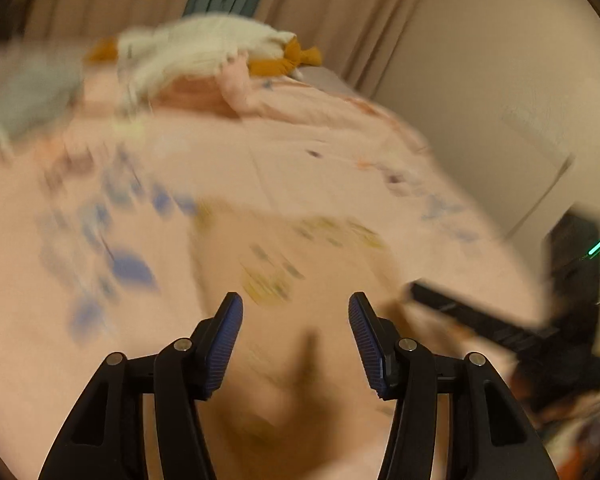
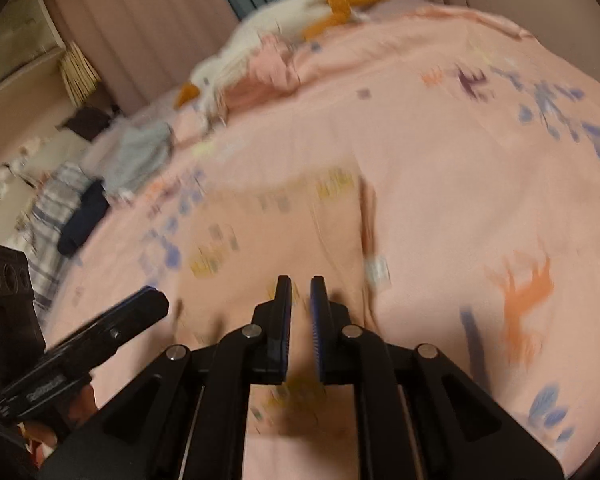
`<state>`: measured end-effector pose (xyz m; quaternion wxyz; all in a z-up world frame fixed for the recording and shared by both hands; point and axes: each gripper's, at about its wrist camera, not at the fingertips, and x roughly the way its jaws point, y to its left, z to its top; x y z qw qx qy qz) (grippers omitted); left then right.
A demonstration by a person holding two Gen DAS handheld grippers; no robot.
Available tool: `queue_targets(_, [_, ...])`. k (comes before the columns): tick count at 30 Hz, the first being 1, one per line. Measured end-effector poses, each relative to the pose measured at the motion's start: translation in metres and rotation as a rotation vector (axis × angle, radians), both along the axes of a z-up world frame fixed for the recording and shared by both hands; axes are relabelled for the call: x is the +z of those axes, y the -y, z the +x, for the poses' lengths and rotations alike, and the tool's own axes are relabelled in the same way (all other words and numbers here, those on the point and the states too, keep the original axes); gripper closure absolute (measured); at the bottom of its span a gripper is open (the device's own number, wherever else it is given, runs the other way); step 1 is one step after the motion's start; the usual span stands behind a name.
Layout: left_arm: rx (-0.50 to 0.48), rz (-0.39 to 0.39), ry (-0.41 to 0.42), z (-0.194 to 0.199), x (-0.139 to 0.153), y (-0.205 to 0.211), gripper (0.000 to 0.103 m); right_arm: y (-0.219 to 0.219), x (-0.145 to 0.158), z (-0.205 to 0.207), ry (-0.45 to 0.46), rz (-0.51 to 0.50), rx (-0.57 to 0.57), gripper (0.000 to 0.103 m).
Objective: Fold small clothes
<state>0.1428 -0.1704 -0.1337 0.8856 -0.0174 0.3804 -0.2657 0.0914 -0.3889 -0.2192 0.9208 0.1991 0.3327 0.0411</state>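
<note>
Left gripper (image 1: 295,312) jaws spread wide; right gripper (image 2: 301,292) jaws nearly closed, narrow gap.

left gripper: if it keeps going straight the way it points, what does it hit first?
Most likely the peach garment lying on the pink bedspread. The left gripper is open and empty, angled down at it. Motion blur makes depth uncertain.

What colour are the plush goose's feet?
Mustard orange; the plush goose shows best in the right wrist view.

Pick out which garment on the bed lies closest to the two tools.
The pale peach printed garment, spread flat directly ahead of both tools. The grey-blue top, striped piece and navy item lie bunched at the far left.
</note>
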Motion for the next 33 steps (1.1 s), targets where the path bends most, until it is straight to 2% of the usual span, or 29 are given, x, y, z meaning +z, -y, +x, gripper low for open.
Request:
queue_targets(1, [-0.004, 0.048, 0.006, 0.008, 0.001, 0.008, 0.049, 0.005, 0.004, 0.009, 0.003, 0.028, 0.004, 0.091])
queue_targets(2, [-0.021, 0.045, -0.003, 0.019, 0.0, 0.014, 0.049, 0.011, 0.005, 0.023, -0.01, 0.071, 0.016, 0.091])
queue_targets(4, [-0.035, -0.052, -0.105, 0.045, -0.009, 0.02, 0.049, 0.017, 0.001, 0.049, -0.047, 0.13, 0.043, 0.091])
queue_targets(7, [-0.107, -0.208, -0.256, 0.069, -0.032, 0.029, 0.049, 0.012, -0.011, 0.067, -0.088, 0.056, 0.031, 0.091])
queue_targets(9, [-0.078, -0.179, -0.308, 0.08, -0.052, 0.036, 0.051, 0.007, -0.019, 0.077, -0.127, 0.014, 0.039, 0.091])
queue_targets(10, [-0.062, -0.155, -0.331, 0.084, -0.065, 0.038, 0.057, 0.007, -0.022, 0.08, -0.134, 0.001, 0.037, 0.096])
queue_targets(12, [-0.066, -0.204, -0.311, 0.083, -0.07, 0.032, 0.058, 0.007, -0.029, 0.085, -0.152, -0.017, 0.03, 0.096])
queue_targets(14, [-0.069, -0.262, -0.326, 0.084, -0.072, 0.025, 0.058, 0.009, -0.033, 0.088, -0.153, -0.034, 0.024, 0.096])
queue_targets(17, [-0.076, -0.294, -0.334, 0.086, -0.074, 0.019, 0.059, 0.006, -0.031, 0.085, -0.148, -0.08, 0.027, 0.096])
queue_targets(24, [-0.08, -0.189, -0.183, 0.066, -0.073, 0.03, 0.059, -0.007, -0.03, 0.088, -0.146, -0.208, 0.0, 0.095])
queue_targets(27, [-0.076, -0.18, -0.17, 0.067, -0.074, 0.029, 0.059, -0.011, -0.03, 0.089, -0.147, -0.252, 0.002, 0.094])
queue_targets(33, [-0.077, -0.196, -0.167, 0.067, -0.075, 0.026, 0.059, -0.013, -0.03, 0.088, -0.141, -0.26, -0.003, 0.094])
